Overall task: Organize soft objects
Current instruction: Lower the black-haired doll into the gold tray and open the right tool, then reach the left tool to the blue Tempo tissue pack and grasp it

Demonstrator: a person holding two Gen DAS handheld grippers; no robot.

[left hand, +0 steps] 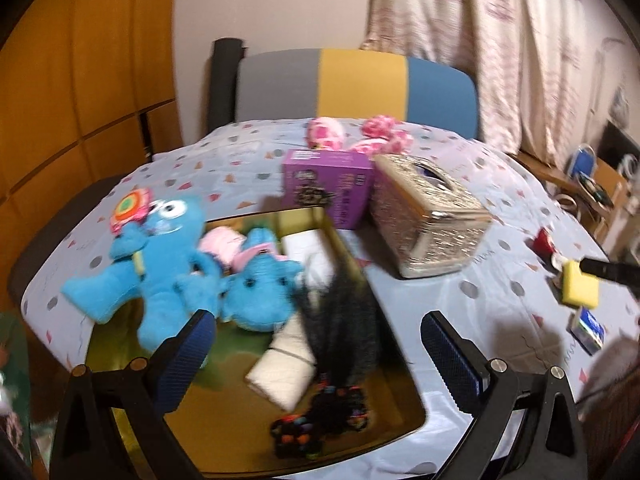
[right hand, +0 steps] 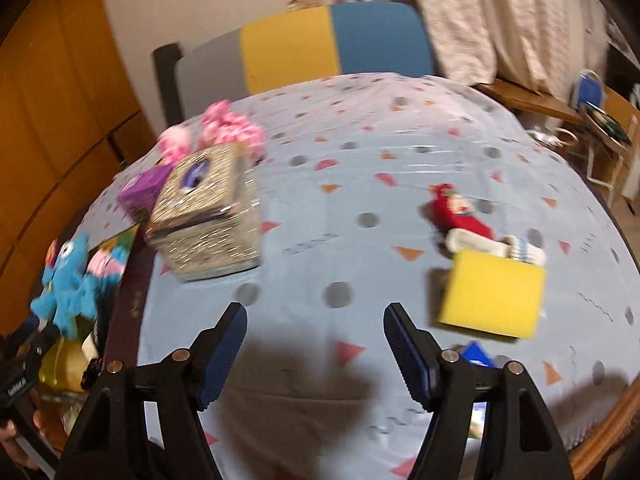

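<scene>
A gold tray (left hand: 352,432) holds a big blue plush monster (left hand: 160,264), a small blue plush (left hand: 260,284), a white cloth (left hand: 284,368) and a black feathery toy (left hand: 340,320). My left gripper (left hand: 316,344) is open and empty above the tray. My right gripper (right hand: 316,340) is open and empty over the tablecloth. A yellow sponge (right hand: 494,294) lies just right of it, with a red sock (right hand: 460,210) and white socks (right hand: 492,246) behind. A pink plush (left hand: 352,134) lies at the table's far side.
A silver tissue box (left hand: 428,216) and a purple box (left hand: 328,184) stand behind the tray. A small blue packet (left hand: 588,326) lies at the right. A striped chair (left hand: 356,84) stands behind the table. The other gripper's tip (left hand: 612,270) shows by the sponge (left hand: 580,284).
</scene>
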